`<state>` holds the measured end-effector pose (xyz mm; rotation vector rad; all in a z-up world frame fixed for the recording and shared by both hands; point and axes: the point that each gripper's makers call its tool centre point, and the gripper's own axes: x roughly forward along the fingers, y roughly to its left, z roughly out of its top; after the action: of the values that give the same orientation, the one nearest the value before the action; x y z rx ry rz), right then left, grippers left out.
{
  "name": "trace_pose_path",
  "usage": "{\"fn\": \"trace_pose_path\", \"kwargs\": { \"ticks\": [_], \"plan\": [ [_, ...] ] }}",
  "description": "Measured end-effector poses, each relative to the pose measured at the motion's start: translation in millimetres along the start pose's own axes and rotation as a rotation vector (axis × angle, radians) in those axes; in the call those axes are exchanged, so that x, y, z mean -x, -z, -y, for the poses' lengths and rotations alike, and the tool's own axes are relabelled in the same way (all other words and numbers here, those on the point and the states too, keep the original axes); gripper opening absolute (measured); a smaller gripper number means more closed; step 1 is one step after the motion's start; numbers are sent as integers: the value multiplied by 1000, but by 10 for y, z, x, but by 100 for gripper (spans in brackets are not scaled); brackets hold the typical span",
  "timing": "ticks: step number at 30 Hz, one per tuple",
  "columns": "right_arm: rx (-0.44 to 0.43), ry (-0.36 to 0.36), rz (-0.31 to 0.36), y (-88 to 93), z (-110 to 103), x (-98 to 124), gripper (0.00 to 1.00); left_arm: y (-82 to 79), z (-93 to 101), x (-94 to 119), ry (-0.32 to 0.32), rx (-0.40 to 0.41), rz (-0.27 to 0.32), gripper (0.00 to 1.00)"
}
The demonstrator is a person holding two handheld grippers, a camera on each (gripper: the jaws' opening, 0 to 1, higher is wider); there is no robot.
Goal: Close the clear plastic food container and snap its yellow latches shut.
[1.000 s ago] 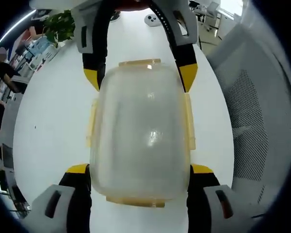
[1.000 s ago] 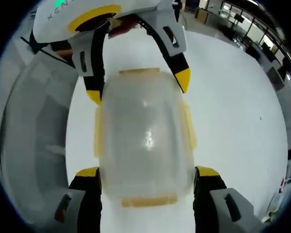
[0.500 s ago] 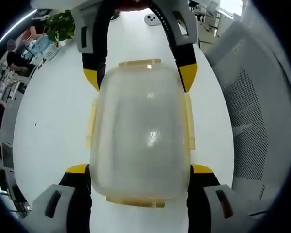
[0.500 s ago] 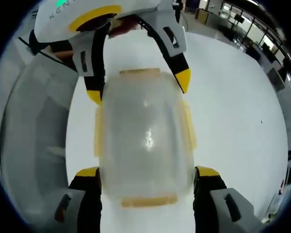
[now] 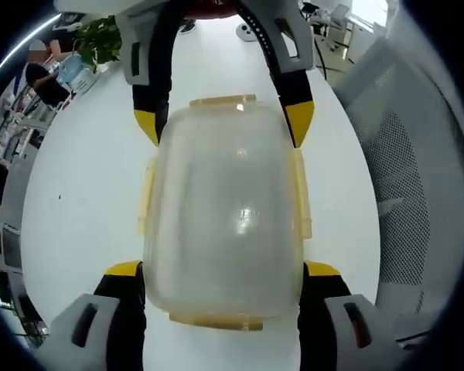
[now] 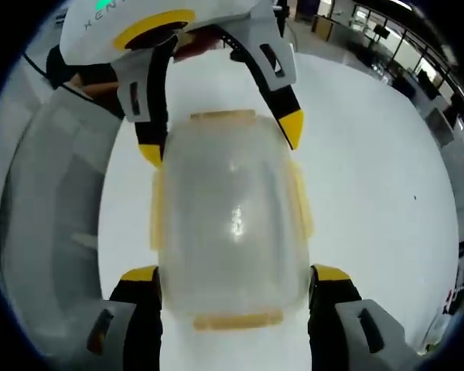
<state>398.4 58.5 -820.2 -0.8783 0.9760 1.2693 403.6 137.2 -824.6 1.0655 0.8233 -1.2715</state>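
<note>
The clear plastic food container (image 5: 224,209) has its lid on, over the white table (image 5: 77,185). Yellow latches line its long sides (image 5: 301,193) and its ends (image 5: 222,100). My left gripper (image 5: 222,270) is shut on the near end, its yellow-tipped jaws pressed to both sides. The right gripper (image 5: 223,122) clamps the far end. In the right gripper view the same container (image 6: 232,216) sits between my right gripper (image 6: 236,274) at the bottom and the left gripper (image 6: 220,139) at the top. I cannot tell whether the latches (image 6: 300,201) are snapped.
A grey mesh chair (image 5: 410,178) stands beside the table's edge, and shows as the chair (image 6: 46,193) in the right gripper view. A potted plant (image 5: 100,39), a small round white object (image 5: 247,31) and a seated person (image 5: 42,73) lie beyond. Bare table (image 6: 371,154) spreads to the side.
The container and both grippers keep the same place in both views. The background has slid a little, so the cameras have shifted slightly.
</note>
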Motion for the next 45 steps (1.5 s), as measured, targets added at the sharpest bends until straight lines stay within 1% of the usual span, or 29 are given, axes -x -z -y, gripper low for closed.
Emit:
{"fn": "trace_pose_path", "kwargs": {
  "ticks": [24, 35, 45],
  "plan": [
    [1, 2, 12, -28, 301, -5, 78, 13, -294, -47, -1, 3, 9, 83],
    [5, 2, 14, -40, 411, -8, 78, 17, -412, -61, -1, 6, 16, 83],
    [7, 1, 12, -54, 485, 1, 78, 18, -481, -65, -2, 9, 20, 83]
  ]
}}
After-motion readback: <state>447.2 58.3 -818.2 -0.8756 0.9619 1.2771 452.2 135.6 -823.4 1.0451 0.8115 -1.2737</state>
